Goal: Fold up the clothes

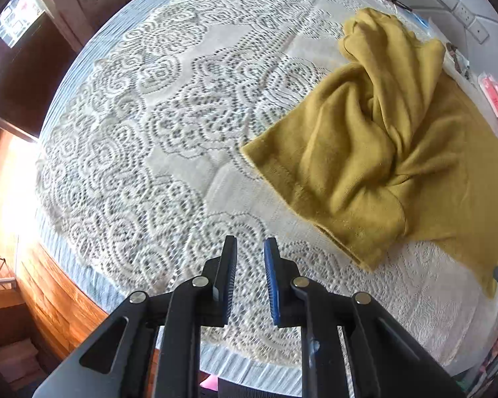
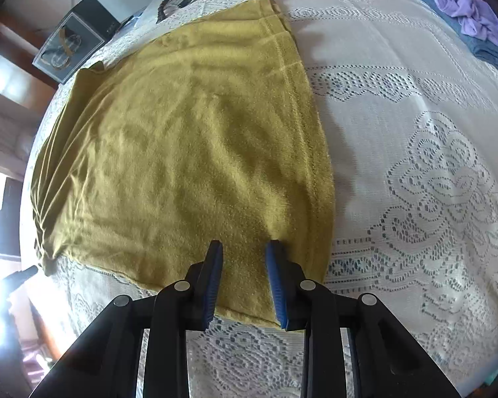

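A mustard-yellow garment [image 2: 182, 152] lies on a lace-covered bed [image 1: 149, 116], part smoothed, part bunched, as two hand-held tools work a fold.

Right tool [image 2: 244, 248] points steeply down over the garment's near corner, w/ the hemmed side edge [image 2: 310, 152] running away from it up the frame. Its blue pads [image 2: 275, 282] stand a little apart, cloth lying flat beneath and between them; no fabric looks pinched or lifted, so it reads as slightly open and not gripping.

Left tool [image 1: 250, 242] hovers over bare lace w/ nothing between its pads [image 1: 270, 275], which show a narrow gap: near closed, empty. From this view the garment sits off to the tool's right and ahead, twisted into a raised knot [image 1: 381, 116] towards the far end, its near hem corner [image 1: 249, 149] pointing at the lace centre.

The relation that matters: the garment's long axis runs away from the right tool, near corner to far hem, so the right hand is already on the cloth while the left stands apart from it. Likely next: right closes on the corner; left must cross to the bunched side. A purple and blue clothes pile [image 2: 471, 10] waits at the far edge of the bed.
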The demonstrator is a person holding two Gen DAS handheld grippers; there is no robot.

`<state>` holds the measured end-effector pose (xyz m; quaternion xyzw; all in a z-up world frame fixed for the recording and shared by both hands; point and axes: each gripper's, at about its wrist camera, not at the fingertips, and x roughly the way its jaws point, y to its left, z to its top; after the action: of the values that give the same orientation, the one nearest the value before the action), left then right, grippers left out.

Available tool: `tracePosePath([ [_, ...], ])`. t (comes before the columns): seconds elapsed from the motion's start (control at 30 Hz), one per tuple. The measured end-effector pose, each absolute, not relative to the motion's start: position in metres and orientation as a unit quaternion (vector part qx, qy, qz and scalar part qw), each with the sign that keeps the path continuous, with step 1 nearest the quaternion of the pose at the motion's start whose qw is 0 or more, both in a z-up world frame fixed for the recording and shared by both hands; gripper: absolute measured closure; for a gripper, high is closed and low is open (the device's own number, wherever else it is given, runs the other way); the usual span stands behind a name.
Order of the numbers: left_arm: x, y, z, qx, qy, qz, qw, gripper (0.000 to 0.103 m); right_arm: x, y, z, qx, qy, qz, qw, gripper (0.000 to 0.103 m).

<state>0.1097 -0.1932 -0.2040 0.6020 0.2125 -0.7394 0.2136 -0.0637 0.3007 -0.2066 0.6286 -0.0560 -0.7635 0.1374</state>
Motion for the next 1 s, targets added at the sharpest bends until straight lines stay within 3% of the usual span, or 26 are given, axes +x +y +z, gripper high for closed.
tracePosePath([
  [0.07, 0.108, -0.199, -0.188, 0.576, 0.236, -0.758, 0.192, 0.086, -0.063, 0.299, -0.207, 0.628, -0.051, -0.764, 0.139, 0.075],
  [0.13, 0.096, -0.202, -0.174, 0.549, 0.243, -0.781, 0.171, 0.064, -0.064, 0.3, -0.207, 0.628, -0.055, -0.764, 0.141, 0.074],
  [0.2, 0.074, -0.203, -0.17, 0.527, 0.226, -0.804, 0.157, 0.052, -0.064, 0.301, -0.208, 0.626, -0.063, -0.764, 0.14, 0.074],
  [0.43, -0.015, -0.206, -0.217, 0.559, 0.149, -0.808, 0.109, 0.052, -0.062, 0.308, -0.209, 0.621, -0.102, -0.767, 0.129, 0.074],
  [0.47, -0.022, -0.204, -0.224, 0.569, 0.136, -0.805, 0.1, 0.056, -0.062, 0.308, -0.209, 0.622, -0.103, -0.766, 0.127, 0.074],
  [0.5, -0.024, -0.201, -0.225, 0.571, 0.122, -0.806, 0.098, 0.066, -0.062, 0.308, -0.209, 0.624, -0.103, -0.765, 0.125, 0.074],
  [0.53, -0.021, -0.2, -0.22, 0.578, 0.12, -0.801, 0.097, 0.099, -0.062, 0.307, -0.209, 0.625, -0.1, -0.764, 0.124, 0.074],
  [0.67, 0.027, -0.207, -0.189, 0.574, 0.098, -0.799, 0.154, 0.099, -0.063, 0.307, -0.208, 0.626, -0.094, -0.763, 0.126, 0.074],
  [0.77, 0.072, -0.225, -0.191, 0.593, 0.171, -0.769, 0.162, 0.099, -0.063, 0.31, -0.208, 0.626, -0.103, -0.762, 0.128, 0.074],
  [0.9, 0.07, -0.23, -0.186, 0.588, 0.191, -0.772, 0.149, 0.095, -0.064, 0.306, -0.208, 0.629, -0.096, -0.761, 0.126, 0.074],
  [0.97, 0.059, -0.23, -0.164, 0.569, 0.199, -0.787, 0.133, 0.091, -0.067, 0.302, -0.209, 0.636, -0.093, -0.756, 0.123, 0.074],
  [1.0, 0.049, -0.226, -0.149, 0.557, 0.191, -0.799, 0.12, 0.077, -0.069, 0.301, -0.209, 0.642, -0.094, -0.751, 0.12, 0.074],
])
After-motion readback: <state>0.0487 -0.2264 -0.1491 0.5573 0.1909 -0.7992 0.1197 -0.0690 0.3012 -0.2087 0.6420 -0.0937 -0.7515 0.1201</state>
